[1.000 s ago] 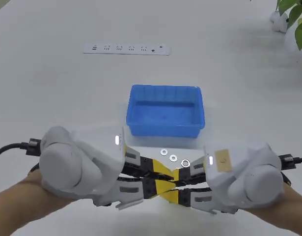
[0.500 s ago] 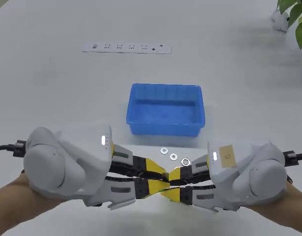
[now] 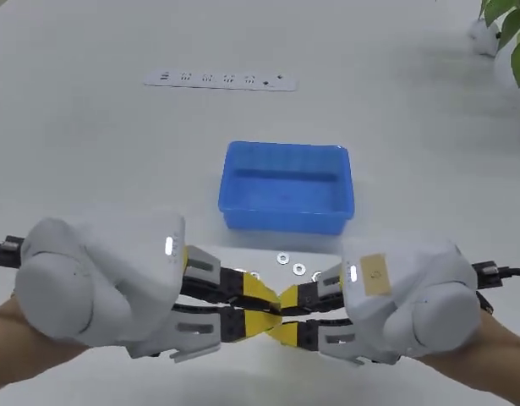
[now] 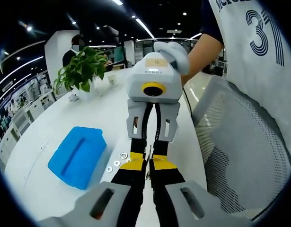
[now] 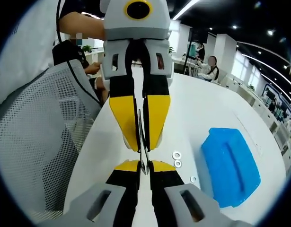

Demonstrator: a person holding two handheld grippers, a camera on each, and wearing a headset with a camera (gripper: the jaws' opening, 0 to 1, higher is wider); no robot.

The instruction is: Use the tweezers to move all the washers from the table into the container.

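l claw & r claw both pinch tweezers; washers by container.

The white table carried a blue container near its middle, standing flat with its open top up and nothing visible inside. A few small metal washers lay loose on the bare top just in front of the container's near wall, close to one another but apart from it. A long white power strip lay flat well beyond the container toward the far side, and a green plant stood at the far right corner.
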